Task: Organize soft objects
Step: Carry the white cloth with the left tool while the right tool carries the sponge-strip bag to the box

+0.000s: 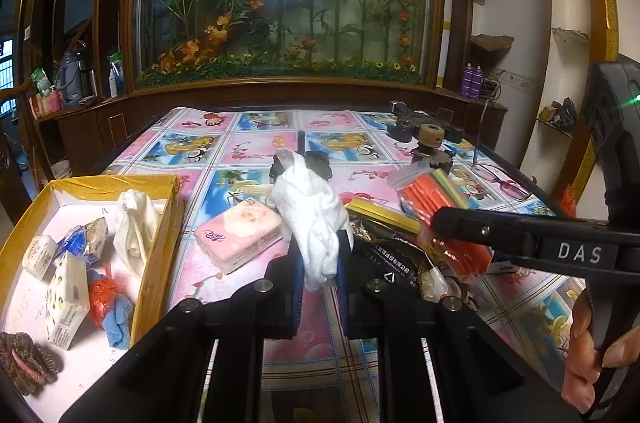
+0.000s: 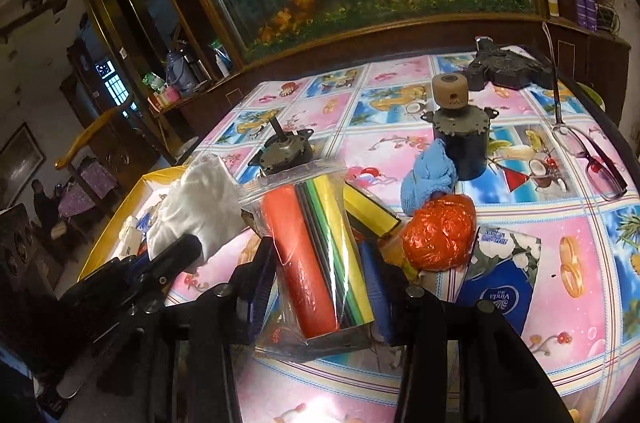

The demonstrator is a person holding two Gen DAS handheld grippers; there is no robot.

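Note:
My left gripper (image 1: 320, 263) is shut on a crumpled white cloth (image 1: 308, 207), held a little above the table. The same cloth (image 2: 200, 207) shows in the right wrist view, near the yellow box. My right gripper (image 2: 320, 271) is shut on a clear zip bag (image 2: 316, 247) of orange, black, green and yellow rolls. A yellow-rimmed box (image 1: 158, 243) at the left holds a white cloth, tissue packs, an orange bag and a blue cloth. On the table lie a pink tissue pack (image 1: 240, 237), a blue cloth (image 2: 430, 179), an orange plastic bag (image 2: 440, 233) and a blue Vinda tissue pack (image 2: 500, 283).
Two small motors (image 2: 464, 139) (image 2: 284, 151) stand on the flowered tablecloth, with a black part (image 2: 508, 67) at the far edge. Glasses (image 2: 592, 163) lie at the right. A yellow block (image 2: 370, 213) sits beside the bag. A person's hand (image 1: 592, 351) holds the right gripper's handle.

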